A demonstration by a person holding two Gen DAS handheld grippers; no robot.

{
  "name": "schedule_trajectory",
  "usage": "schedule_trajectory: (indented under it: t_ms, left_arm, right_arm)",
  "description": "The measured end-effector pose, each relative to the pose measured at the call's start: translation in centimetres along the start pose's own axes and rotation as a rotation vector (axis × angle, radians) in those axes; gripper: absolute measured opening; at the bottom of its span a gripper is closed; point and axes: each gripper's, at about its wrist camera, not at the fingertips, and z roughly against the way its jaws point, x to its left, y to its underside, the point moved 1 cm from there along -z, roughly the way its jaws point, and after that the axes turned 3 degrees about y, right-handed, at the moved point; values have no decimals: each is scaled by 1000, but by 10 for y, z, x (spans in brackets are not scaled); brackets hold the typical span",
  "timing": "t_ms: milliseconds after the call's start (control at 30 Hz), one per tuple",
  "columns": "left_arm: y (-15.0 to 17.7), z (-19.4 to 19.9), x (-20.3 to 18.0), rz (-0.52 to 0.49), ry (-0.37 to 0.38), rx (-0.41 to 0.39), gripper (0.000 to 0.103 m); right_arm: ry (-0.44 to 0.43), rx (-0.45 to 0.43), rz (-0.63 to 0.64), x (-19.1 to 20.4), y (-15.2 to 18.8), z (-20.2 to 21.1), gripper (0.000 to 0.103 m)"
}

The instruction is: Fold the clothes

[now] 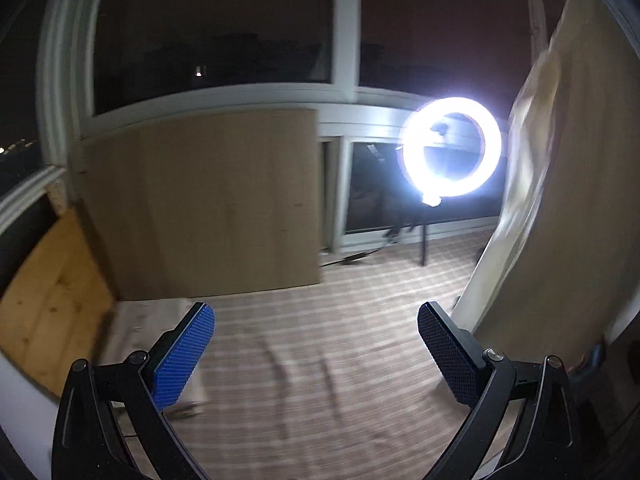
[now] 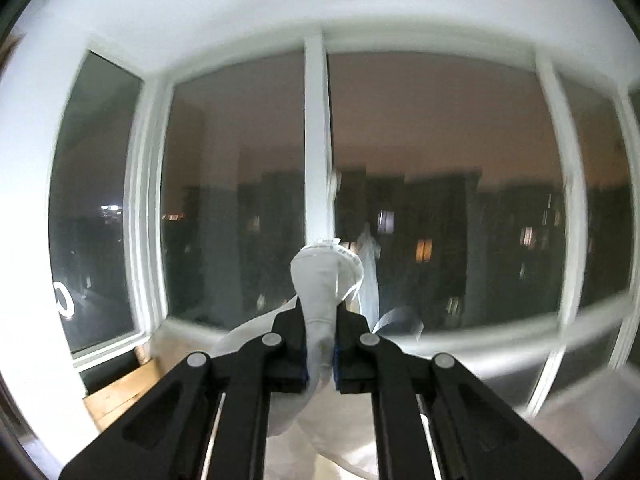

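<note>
Right gripper (image 2: 320, 354) clamped on a bunched fold of pale white-grey cloth garment (image 2: 320, 280), raised before dark night windows with white frames (image 2: 316, 140). Left gripper (image 1: 316, 352) spread wide, blue ribbed pads (image 1: 184, 360) holding nothing, above striped floor (image 1: 320, 340); glowing ring light (image 1: 452, 147) beyond; hanging beige fabric (image 1: 560, 200) at right.

I count two claws, left (image 1: 316, 344) and right (image 2: 320, 354), one pale garment (image 2: 324, 280), one ring light (image 1: 451, 147), and one wooden board (image 1: 204, 204).
</note>
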Motion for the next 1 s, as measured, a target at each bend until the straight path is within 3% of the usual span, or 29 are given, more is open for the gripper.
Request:
schedule_trajectory:
  t_ms: [67, 100, 233, 367, 433, 567, 700, 900, 933, 1000]
  left_arm:
    - [10, 2, 20, -7, -37, 12, 102]
    - [18, -2, 29, -8, -52, 31, 102]
    - [65, -27, 49, 11, -63, 155, 102]
    - [118, -60, 37, -9, -43, 295, 102]
    - [137, -80, 25, 6, 8, 365, 102]
    - [158, -121, -11, -4, 67, 467, 102]
    - [160, -148, -37, 15, 115, 512, 102]
    - [155, -181, -59, -12, 107, 531, 102]
    - [154, -188, -60, -17, 92, 527, 100]
    - [153, -198, -56, -30, 93, 517, 66]
  right_arm:
    - [-18, 149, 15, 20, 46, -51, 22]
    - [-27, 223, 22, 30, 70, -77, 40]
    - [-70, 506, 32, 66, 163, -172, 41]
    - [-176, 644, -142, 66, 265, -208, 41]
    - [-229, 712, -230, 65, 316, -226, 41]
    - [-327, 828, -389, 67, 407, -260, 42]
    - [-329, 784, -394, 85, 398, -284, 43]
    - [-403, 727, -424, 86, 388, -315, 45]
    - [-406, 709, -420, 84, 379, -310, 35]
    - [-412, 672, -412, 81, 360, -300, 1]
